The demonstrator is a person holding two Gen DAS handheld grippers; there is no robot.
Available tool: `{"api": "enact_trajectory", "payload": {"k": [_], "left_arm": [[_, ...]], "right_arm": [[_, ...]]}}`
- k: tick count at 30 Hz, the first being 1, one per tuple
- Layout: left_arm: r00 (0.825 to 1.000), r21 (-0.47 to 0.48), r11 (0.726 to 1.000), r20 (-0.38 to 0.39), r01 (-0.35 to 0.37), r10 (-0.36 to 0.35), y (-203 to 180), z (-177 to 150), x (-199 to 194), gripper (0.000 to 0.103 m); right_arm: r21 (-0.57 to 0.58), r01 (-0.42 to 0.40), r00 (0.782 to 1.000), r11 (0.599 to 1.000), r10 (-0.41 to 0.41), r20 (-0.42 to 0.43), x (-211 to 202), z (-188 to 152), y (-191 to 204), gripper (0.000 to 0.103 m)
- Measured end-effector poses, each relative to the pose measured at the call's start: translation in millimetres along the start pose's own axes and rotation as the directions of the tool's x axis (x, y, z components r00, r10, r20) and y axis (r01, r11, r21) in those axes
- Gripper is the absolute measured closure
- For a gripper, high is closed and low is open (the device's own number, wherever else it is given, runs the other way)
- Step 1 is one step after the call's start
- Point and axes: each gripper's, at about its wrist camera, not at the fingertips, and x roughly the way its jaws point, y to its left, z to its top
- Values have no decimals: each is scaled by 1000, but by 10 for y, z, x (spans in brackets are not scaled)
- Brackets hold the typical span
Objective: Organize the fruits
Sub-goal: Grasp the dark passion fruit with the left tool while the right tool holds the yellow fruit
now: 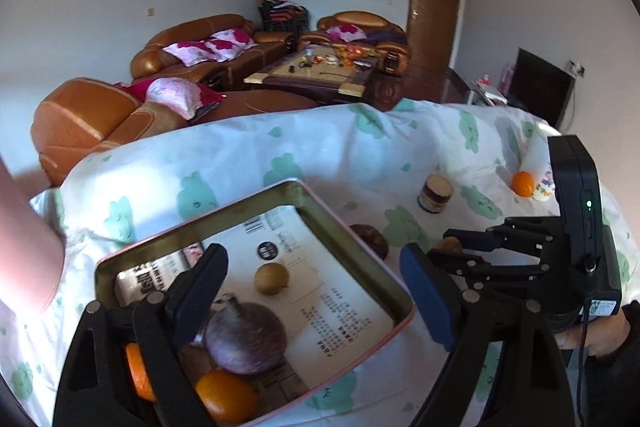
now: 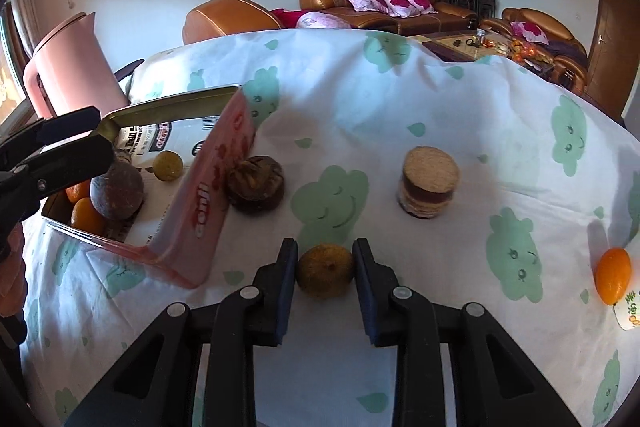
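1. Fruit (image 2: 326, 270), brownish and round, sits on the tablecloth (image 2: 360, 99) between our right gripper (image 2: 325, 277) jaws, clenched on it.
2. Our left gripper (image 1: 308, 291) hangs spread above the tin (image 1: 360, 259).
3. Next, we judge: lift and carry it into the tin.

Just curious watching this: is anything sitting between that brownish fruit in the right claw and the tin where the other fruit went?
Partly. The dark round fruit lies against the tin wall, left and ahead of the brownish fruit held in the right gripper. The tin's raised wall must be cleared too.

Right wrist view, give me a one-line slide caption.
Right gripper closes around a brown round fruit on the cloud-print tablecloth, beside the pink tin holding fruit.
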Motion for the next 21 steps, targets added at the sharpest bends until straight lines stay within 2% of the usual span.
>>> {"api": "enact_trajectory", "payload": {"k": [3, 5, 10, 11, 13, 17, 20, 21], "left_arm": [[996, 174, 985, -87, -21, 37, -261, 187, 201, 21], [987, 270, 963, -155, 1, 43, -399, 273, 351, 25], [957, 497, 867, -264, 30, 119, -713, 310, 665, 27], [951, 529, 848, -278, 35, 135, -741, 307, 717, 32], [939, 564, 824, -309, 55, 149, -804, 321, 817, 39], [911, 588, 805, -369, 77, 182, -883, 357, 1029, 55], [893, 611, 786, -401, 97, 202, -943, 324, 1134, 58], [897, 611, 785, -397, 102, 192, -959, 329, 1126, 60]], "right_arm": [[43, 6, 1000, 999, -7, 5, -93, -15, -181, 73], [73, -9, 1000, 997, 8, 13, -166, -30, -288, 73], [146, -51, 998, 988, 47, 29, -341, -103, -446, 73], [149, -56, 998, 987, 51, 35, -378, -123, -448, 73], [149, -56, 998, 987, 50, 47, -443, -183, -418, 73], [156, -77, 996, 985, 70, 51, -513, -308, -418, 73], [158, -80, 996, 984, 73, 49, -507, -342, -423, 73], [162, -84, 996, 983, 77, 50, -511, -343, -437, 73]]}}
